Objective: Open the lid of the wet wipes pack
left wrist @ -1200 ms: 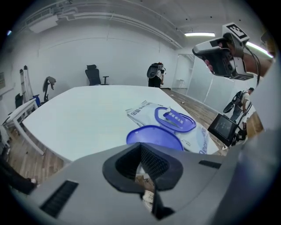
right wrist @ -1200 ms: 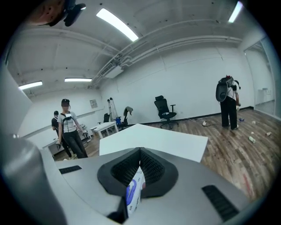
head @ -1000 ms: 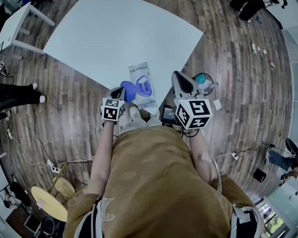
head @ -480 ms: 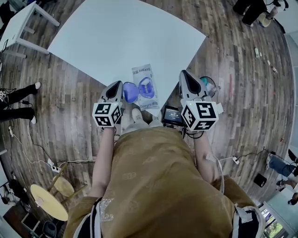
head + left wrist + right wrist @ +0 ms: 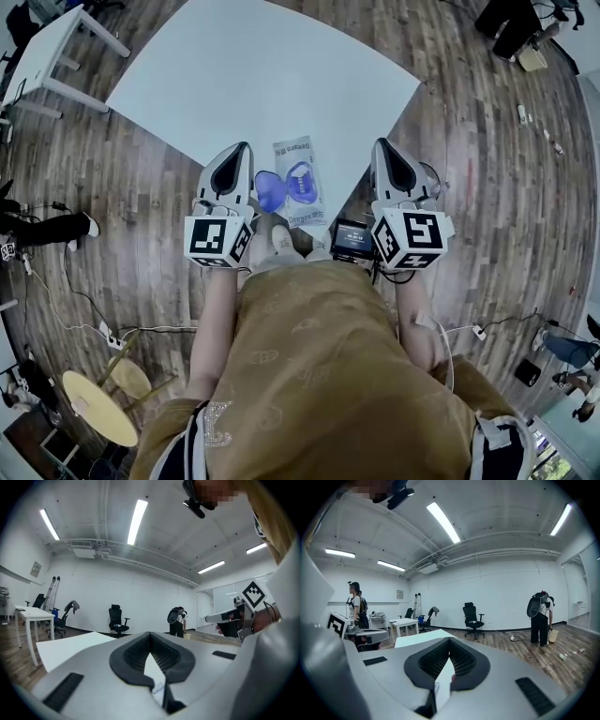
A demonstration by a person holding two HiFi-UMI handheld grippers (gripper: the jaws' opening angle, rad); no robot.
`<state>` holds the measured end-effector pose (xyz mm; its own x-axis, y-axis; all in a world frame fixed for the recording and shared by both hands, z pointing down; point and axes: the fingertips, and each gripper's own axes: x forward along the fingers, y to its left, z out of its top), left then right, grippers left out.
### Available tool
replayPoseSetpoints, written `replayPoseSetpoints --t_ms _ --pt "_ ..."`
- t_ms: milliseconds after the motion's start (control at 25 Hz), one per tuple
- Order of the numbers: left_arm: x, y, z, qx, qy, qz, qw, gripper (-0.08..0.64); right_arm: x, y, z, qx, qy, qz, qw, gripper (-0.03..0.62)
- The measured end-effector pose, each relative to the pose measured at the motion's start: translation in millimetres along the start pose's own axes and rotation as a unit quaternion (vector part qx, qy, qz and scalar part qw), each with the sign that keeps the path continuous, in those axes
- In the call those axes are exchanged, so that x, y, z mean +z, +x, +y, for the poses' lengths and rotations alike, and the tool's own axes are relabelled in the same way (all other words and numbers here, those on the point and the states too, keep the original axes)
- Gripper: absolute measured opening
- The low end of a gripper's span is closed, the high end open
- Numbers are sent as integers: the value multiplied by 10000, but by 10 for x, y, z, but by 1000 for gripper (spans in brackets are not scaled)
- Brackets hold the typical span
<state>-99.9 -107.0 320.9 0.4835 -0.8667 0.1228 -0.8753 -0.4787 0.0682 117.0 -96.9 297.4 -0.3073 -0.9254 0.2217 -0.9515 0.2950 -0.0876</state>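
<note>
The wet wipes pack (image 5: 302,186) is lying flat at the near edge of the white surface (image 5: 272,84). It is probably a soft, light pouch that slides or buckles, so the stiffer blue lid (image 5: 269,191), folded out to its left, is the part to pinch. A second ago the left hand-held gripper (image 5: 240,150) was at the lid; now it and the right hand-held gripper (image 5: 383,145) are flanking the pack, lifted clear — jaws closed, holding nothing.

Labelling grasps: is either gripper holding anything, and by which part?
Nothing held: left gripper and right gripper shut, empty; wet wipes pack lies on table.
</note>
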Motion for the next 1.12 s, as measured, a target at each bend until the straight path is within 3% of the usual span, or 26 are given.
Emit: replayPoseSetpoints --t_ms 360,600,720,880,1120 --pt "197 -78 -12 333 271 -411 9982 0 153 -73 -58 -157 -10 -334 9993 8" --pt "319 -130 17 637 411 -549 9956 0 250 -86 17 -118 -454 -508 9976 9" --pt "326 -159 54 840 512 -563 9936 0 273 -102 57 -74 -452 -592 9972 9" --pt "332 -166 37 853 532 -580 9932 0 321 -125 101 99 -332 -723 9968 9" --pt "332 -171 14 819 541 -584 9935 0 327 -137 71 19 -378 -690 9969 9"
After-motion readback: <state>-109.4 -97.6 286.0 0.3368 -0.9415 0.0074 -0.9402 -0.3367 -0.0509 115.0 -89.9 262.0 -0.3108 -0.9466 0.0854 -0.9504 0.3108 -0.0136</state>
